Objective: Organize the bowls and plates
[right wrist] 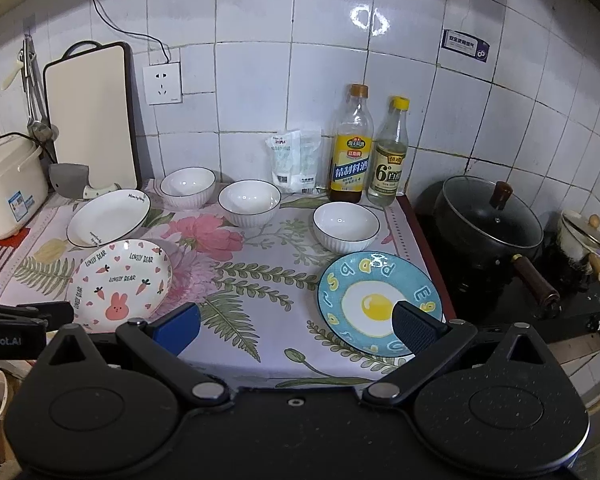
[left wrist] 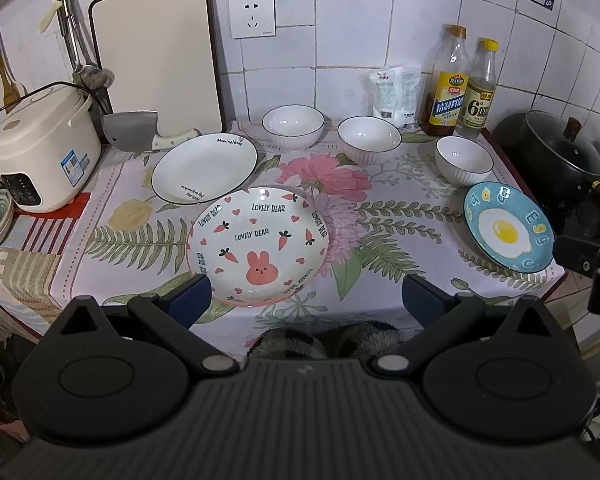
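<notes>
On the floral cloth lie a white black-rimmed plate (left wrist: 205, 168) at the back left, a pink rabbit plate (left wrist: 258, 245) at the front, and a blue egg plate (left wrist: 507, 227) at the right edge. Three white bowls stand behind: left bowl (left wrist: 293, 126), middle bowl (left wrist: 369, 139), right bowl (left wrist: 464, 160). My left gripper (left wrist: 306, 300) is open and empty, just in front of the rabbit plate. My right gripper (right wrist: 298, 326) is open and empty, its right finger over the egg plate (right wrist: 380, 304). The rabbit plate (right wrist: 120, 284) also shows in the right wrist view.
A rice cooker (left wrist: 40, 152), cleaver (left wrist: 132, 130) and cutting board (left wrist: 156, 56) stand at the left. Two bottles (left wrist: 460, 84) and a white bag (left wrist: 396, 96) line the tiled wall. A black pot (right wrist: 488, 220) sits on the stove at the right.
</notes>
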Demonstrator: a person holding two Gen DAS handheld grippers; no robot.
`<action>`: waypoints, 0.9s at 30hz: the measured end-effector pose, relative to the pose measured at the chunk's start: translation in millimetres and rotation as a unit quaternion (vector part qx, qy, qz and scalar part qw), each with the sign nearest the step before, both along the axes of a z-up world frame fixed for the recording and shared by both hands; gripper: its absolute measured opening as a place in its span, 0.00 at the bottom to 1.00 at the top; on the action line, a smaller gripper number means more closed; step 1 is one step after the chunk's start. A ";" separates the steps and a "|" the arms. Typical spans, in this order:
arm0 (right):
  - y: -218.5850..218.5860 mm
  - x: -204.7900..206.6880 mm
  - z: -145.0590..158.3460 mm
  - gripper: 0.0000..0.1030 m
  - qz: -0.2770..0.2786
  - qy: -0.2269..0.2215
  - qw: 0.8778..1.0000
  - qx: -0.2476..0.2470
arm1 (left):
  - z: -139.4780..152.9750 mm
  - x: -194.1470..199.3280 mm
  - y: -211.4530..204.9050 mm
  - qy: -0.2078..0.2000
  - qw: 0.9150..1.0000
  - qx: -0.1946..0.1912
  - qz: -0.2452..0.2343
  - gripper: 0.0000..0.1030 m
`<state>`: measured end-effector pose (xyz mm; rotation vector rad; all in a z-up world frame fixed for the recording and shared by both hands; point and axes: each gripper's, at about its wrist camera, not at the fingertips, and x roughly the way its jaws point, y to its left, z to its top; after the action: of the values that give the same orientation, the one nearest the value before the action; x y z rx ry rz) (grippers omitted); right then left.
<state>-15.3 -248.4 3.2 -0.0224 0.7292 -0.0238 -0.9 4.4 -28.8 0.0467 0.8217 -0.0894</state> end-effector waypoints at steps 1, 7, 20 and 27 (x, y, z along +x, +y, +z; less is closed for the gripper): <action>-0.3 -0.2 -0.1 1.00 0.000 -0.001 1.000 0.001 | 0.1 -0.3 -0.6 -0.002 1.000 0.001 0.000 1.00; -2.4 -1.7 -1.0 1.00 -0.003 -0.006 1.000 0.002 | 1.9 -3.4 -1.3 -0.016 1.000 0.004 -0.004 1.00; -0.6 0.4 -6.8 1.00 0.000 0.007 1.000 -0.010 | 1.6 -6.5 1.8 -0.011 1.000 0.003 -0.010 1.00; -1.8 0.4 -5.4 1.00 0.000 0.006 1.000 -0.012 | 1.6 -5.5 6.9 -0.008 1.000 -0.001 -0.004 1.00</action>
<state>-14.9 -250.2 -2.1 -0.0453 0.7410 -0.0318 -6.4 11.3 -27.2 0.0488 0.8059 -0.0971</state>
